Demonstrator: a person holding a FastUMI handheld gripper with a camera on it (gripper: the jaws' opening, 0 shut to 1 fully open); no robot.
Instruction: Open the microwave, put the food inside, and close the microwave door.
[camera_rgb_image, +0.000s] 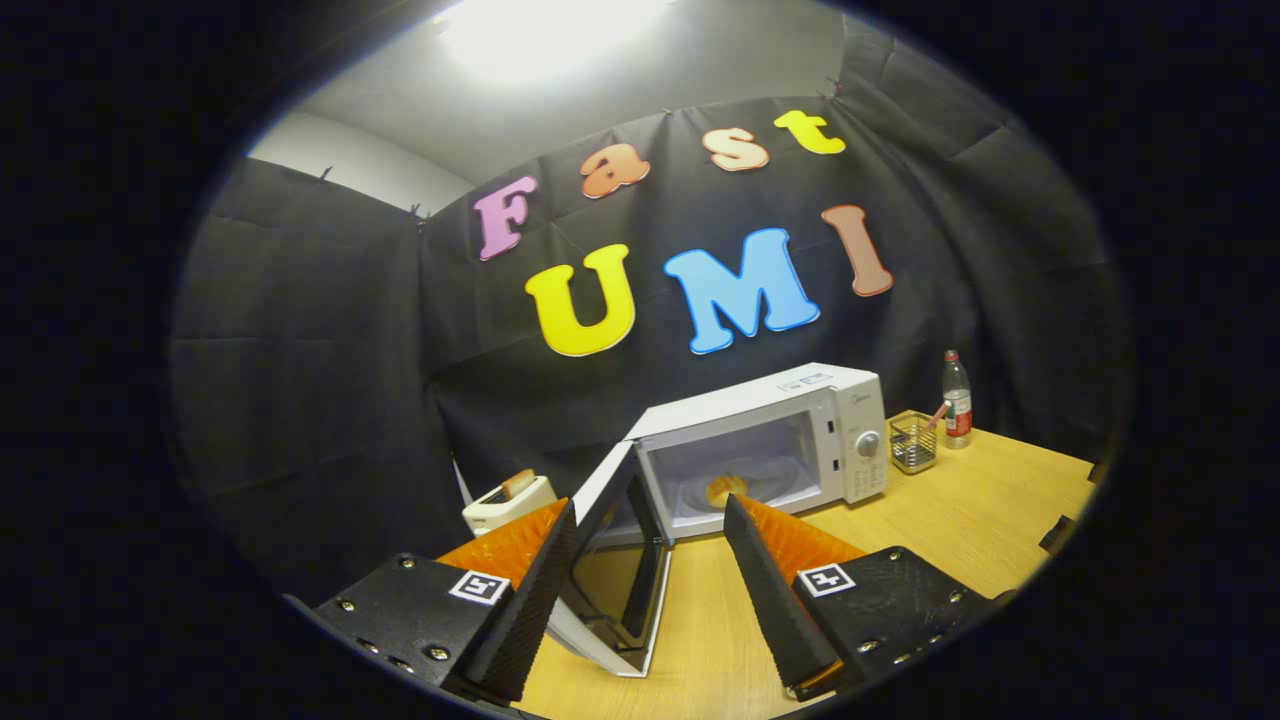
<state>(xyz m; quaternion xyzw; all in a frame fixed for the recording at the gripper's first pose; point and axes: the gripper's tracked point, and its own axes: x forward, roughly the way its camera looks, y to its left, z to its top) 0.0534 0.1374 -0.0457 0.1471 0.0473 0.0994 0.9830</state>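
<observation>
A white microwave (800, 420) stands on the wooden table (960, 520) beyond my fingers. Its door (615, 570) is swung wide open toward me and hangs between my two fingers, closer to the left one. Inside the cavity a yellow-brown piece of food (725, 490) rests on the turntable. My gripper (650, 530) is open and holds nothing; the door's edge stands in the gap, and I cannot tell whether a finger touches it.
A white toaster (505, 503) with a slice of bread in it stands left of the microwave, behind my left finger. Right of the microwave sit a small wire basket (913, 442) and a plastic bottle (957, 400). Bare tabletop stretches ahead on the right.
</observation>
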